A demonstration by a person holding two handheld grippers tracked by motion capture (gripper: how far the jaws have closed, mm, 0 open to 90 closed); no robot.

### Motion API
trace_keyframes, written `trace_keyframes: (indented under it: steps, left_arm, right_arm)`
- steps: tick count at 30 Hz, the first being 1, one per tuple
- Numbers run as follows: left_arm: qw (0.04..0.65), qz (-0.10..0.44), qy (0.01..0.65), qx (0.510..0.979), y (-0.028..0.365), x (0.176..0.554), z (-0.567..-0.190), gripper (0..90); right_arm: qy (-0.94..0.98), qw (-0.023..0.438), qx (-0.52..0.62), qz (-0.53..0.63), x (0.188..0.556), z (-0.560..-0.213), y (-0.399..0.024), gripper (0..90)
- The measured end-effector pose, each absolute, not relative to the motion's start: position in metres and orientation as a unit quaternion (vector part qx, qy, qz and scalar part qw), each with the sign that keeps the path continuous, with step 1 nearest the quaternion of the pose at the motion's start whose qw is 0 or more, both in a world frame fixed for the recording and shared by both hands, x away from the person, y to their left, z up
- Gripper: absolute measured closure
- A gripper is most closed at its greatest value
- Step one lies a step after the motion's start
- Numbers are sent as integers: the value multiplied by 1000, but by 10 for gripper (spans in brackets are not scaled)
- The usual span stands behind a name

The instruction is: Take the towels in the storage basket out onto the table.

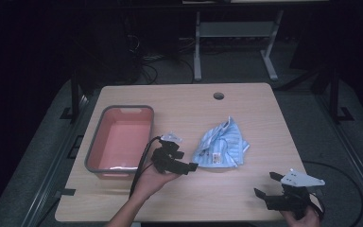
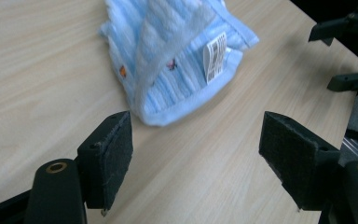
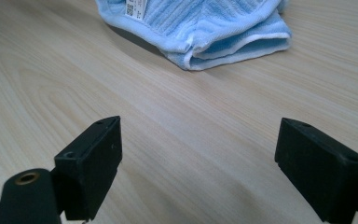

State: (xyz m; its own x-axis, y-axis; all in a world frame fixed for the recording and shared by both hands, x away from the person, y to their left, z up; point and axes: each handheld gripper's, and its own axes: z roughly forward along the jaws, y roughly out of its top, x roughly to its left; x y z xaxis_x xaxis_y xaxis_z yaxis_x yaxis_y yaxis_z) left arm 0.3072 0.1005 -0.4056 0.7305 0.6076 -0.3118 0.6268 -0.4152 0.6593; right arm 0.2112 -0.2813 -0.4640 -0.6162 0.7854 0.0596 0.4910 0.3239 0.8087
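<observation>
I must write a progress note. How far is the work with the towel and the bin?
Nothing looks done yet: the blue towel lies crumpled on the table, and the pink bin holds no towel. In hand: the left claw is open just short of the towel, and the right claw is open, farther back. Left: grasping and moving it.

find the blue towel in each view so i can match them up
High view: blue towel at table centre, right of the pink bin.
Left gripper view: top centre, ahead of the open claw.
Right gripper view: along the top edge, centre to right.
Shared landmark: the towel's white tag, showing in all three.
</observation>
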Motion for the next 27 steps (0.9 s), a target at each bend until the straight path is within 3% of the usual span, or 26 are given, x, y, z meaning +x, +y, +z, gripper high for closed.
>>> trace_keyframes:
  steps: [21, 27]
  left_arm:
    - [409, -7, 350, 842, 110, 253, -430, 237]
    - [383, -15, 345, 857, 114, 241, -441, 252]
  right_arm:
    - [792, 180, 405, 421, 204, -463, -281, 143]
    - [792, 181, 404, 422, 201, -463, -280, 143]
